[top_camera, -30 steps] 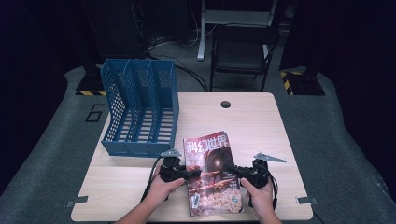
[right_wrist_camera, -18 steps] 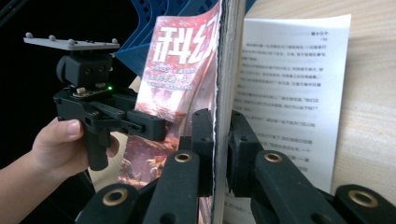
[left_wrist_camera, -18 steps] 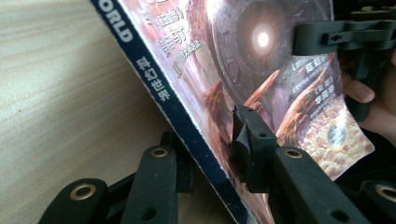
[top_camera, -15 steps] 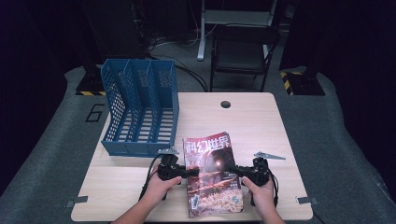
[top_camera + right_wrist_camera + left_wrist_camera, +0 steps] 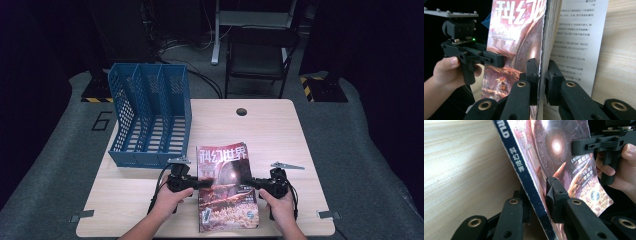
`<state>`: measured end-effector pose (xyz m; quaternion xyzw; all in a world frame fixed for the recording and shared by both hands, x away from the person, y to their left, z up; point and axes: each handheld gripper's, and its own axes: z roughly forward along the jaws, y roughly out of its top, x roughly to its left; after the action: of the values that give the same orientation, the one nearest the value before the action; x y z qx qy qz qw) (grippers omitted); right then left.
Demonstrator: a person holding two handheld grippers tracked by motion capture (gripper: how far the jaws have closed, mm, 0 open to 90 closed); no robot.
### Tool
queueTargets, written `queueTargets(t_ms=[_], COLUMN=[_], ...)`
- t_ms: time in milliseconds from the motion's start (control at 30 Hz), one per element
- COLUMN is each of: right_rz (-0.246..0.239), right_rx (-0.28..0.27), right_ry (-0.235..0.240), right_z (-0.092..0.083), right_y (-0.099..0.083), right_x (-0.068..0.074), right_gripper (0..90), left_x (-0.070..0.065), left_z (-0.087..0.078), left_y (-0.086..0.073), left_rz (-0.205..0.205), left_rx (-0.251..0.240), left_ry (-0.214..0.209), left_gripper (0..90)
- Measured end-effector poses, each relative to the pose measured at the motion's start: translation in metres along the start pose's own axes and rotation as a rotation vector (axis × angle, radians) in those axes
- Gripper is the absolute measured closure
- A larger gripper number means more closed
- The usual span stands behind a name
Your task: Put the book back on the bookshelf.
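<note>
A magazine (image 5: pixel 225 187) with a reddish space cover lies lengthwise near the table's front edge, between my two grippers. My left gripper (image 5: pixel 200 183) holds its blue spine edge. In the left gripper view (image 5: pixel 537 195) one pad sits on the cover (image 5: pixel 564 152) and the other behind the spine, and the jaws have just been closing onto it. My right gripper (image 5: pixel 252 182) is shut on the opposite page edge (image 5: pixel 541 72). One printed inner page (image 5: pixel 574 45) hangs loose below the block. Each gripper faces the other across the cover.
A blue three-slot file rack (image 5: pixel 150 120) stands on the table's back left, just behind my left hand. The wooden table (image 5: pixel 280 135) has a cable hole (image 5: pixel 241 111) at the back. A dark chair (image 5: pixel 260 55) stands beyond it.
The left jaws have closed in on the magazine's spine edge. Both hands and the magazine have hardly shifted.
</note>
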<state>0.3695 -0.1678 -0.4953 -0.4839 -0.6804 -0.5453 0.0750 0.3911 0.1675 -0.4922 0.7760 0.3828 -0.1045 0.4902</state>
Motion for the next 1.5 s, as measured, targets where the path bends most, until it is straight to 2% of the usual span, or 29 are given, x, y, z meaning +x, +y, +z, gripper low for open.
queueTargets(t_ms=[100,133,167,367,467,500,733,833,867,933,967,1133,1267,1433,1467,1500], right_rz=[-0.001,-0.001,0.002,-0.003,-0.008,-0.013,-0.033,-0.017,-0.004,-0.011,-0.011,-0.034,-0.065,-0.102,-0.127,-0.127], right_rx=[0.009,0.013,0.012,0.002,0.001,0.006,0.035,0.053,0.067,0.066,0.065,0.065,0.055,0.026,0.007,0.007], right_ry=[0.004,0.006,0.007,0.015,0.012,0.005,-0.01,-0.017,-0.013,-0.02,-0.017,0.015,0.024,0.012,-0.001,-0.001], right_z=[0.001,0.001,0.001,-0.001,-0.001,-0.001,0.001,0.002,0.002,0.002,0.002,0.0,-0.002,-0.003,-0.004,-0.004], right_y=[0.0,0.0,0.0,0.002,0.002,0.003,0.003,0.003,0.003,0.003,0.003,0.006,0.008,0.009,0.01,0.01], right_x=[-0.002,-0.002,-0.002,0.0,0.001,0.003,0.005,0.004,0.003,0.002,0.002,0.007,0.014,0.02,0.025,0.025], right_gripper=[82.4,82.0,81.8,81.6,81.1,80.3,74.8,73.9,73.9,75.2,76.4,82.9,84.5,85.3,85.8,85.8], left_x=[0.0,-0.002,-0.001,-0.005,-0.007,-0.009,-0.01,-0.009,-0.008,-0.008,-0.009,-0.011,-0.015,-0.019,-0.024,-0.024], left_z=[-0.003,-0.004,-0.006,-0.009,-0.011,-0.012,-0.013,-0.014,-0.015,-0.015,-0.015,-0.018,-0.022,-0.026,-0.029,-0.029], left_y=[0.002,0.002,0.003,0.005,0.006,0.007,0.007,0.007,0.007,0.007,0.007,0.008,0.01,0.012,0.013,0.013], left_rz=[-0.001,-0.024,-0.002,-0.018,-0.003,0.009,0.008,-0.001,0.01,0.018,0.009,0.007,0.019,0.037,0.057,0.057], left_rx=[-0.003,-0.022,-0.008,-0.041,-0.041,-0.047,-0.052,-0.055,-0.047,-0.05,-0.056,-0.066,-0.088,-0.104,-0.122,-0.122], left_ry=[-0.002,-0.006,-0.003,0.019,0.024,0.03,0.032,0.027,0.026,0.036,0.035,0.044,0.053,0.07,0.087,0.087], left_gripper=[77.8,78.2,78.5,79.1,79.3,79.5,80.3,81.0,81.1,81.2,81.2,81.3,81.4,81.5,81.5,81.5])
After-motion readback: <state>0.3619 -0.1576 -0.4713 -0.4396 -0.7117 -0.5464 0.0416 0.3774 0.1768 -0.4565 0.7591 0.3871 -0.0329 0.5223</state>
